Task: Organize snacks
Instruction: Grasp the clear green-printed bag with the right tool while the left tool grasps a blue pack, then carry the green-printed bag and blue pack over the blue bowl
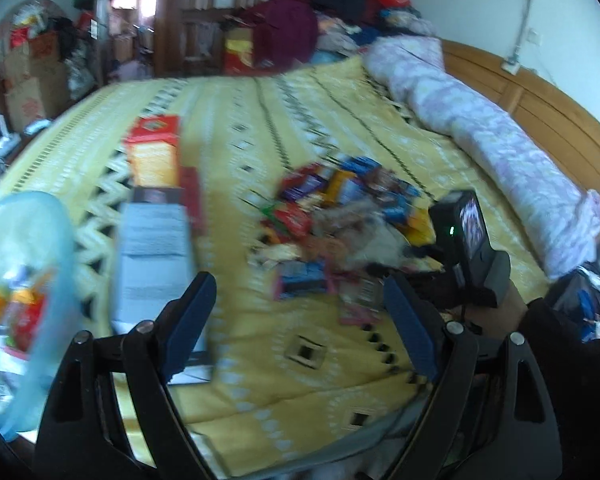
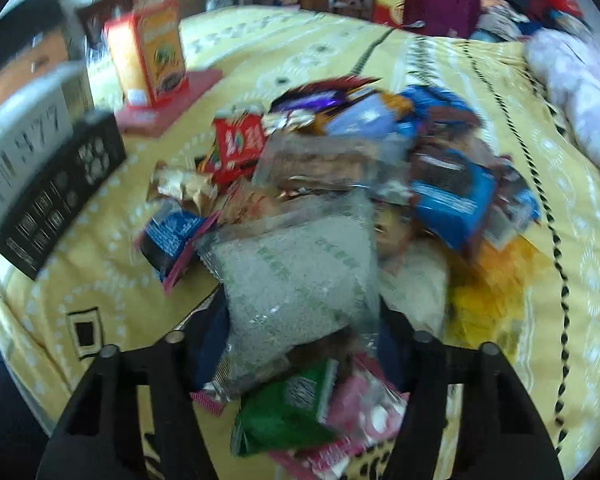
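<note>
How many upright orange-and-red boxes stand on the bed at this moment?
1. The orange-and-red box stands upright beside the snack pile, on a flat red packet; more could be hidden by blur.

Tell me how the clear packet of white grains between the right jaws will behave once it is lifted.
The clear packet is probably floppy: its film looks crinkled and its grainy filling looks loose, so it may sag around the right gripper. The glossy plastic could slip. It lies among the snack pile, over a green packet, so neighbours may shift.
</note>
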A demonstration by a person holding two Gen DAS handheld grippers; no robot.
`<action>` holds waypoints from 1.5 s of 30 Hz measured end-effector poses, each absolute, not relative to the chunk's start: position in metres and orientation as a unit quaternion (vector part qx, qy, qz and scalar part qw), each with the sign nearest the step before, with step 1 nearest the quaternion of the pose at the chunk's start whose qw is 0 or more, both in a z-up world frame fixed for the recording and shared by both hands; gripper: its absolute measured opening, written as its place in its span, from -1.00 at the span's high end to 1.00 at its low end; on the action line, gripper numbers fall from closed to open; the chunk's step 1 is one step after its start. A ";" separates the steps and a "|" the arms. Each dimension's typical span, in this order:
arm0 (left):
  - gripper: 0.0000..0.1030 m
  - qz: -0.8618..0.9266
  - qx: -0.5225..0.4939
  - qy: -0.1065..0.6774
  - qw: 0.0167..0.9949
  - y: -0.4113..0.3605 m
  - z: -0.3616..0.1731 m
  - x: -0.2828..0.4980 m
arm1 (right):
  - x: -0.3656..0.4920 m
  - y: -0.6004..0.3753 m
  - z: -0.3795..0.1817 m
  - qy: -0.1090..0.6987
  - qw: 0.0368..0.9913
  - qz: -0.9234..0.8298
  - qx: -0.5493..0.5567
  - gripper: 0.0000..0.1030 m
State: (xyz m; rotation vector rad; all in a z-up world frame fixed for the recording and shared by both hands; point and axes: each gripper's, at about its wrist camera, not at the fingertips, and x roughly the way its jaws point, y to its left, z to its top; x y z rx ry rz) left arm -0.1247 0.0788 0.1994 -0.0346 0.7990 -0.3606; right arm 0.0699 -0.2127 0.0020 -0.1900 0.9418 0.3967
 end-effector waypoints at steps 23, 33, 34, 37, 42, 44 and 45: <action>-0.68 -0.132 -0.062 0.485 0.862 0.034 0.035 -0.004 | -0.006 -0.341 0.016 0.413 0.885 0.179 0.119 -0.21; 0.04 -0.149 -0.024 0.466 0.872 0.025 0.045 -0.010 | -0.006 -0.340 0.016 0.411 0.884 0.184 0.127 -0.21; 0.04 -0.150 -0.019 0.464 0.873 0.023 0.048 -0.014 | -0.007 -0.339 0.017 0.409 0.885 0.184 0.127 -0.21; 0.04 -0.163 -0.012 0.454 0.876 0.018 0.058 -0.025 | -0.010 -0.336 0.021 0.405 0.887 0.186 0.125 -0.21; 0.05 -0.185 -0.013 0.415 0.891 0.015 0.101 -0.049 | -0.013 -0.330 0.033 0.396 0.891 0.188 0.117 -0.21; 0.05 -0.190 -0.011 0.389 0.901 0.019 0.126 -0.060 | -0.014 -0.327 0.041 0.390 0.894 0.188 0.113 -0.21; 0.05 -0.188 -0.007 0.377 0.907 0.023 0.139 -0.063 | -0.014 -0.326 0.044 0.388 0.895 0.188 0.112 -0.21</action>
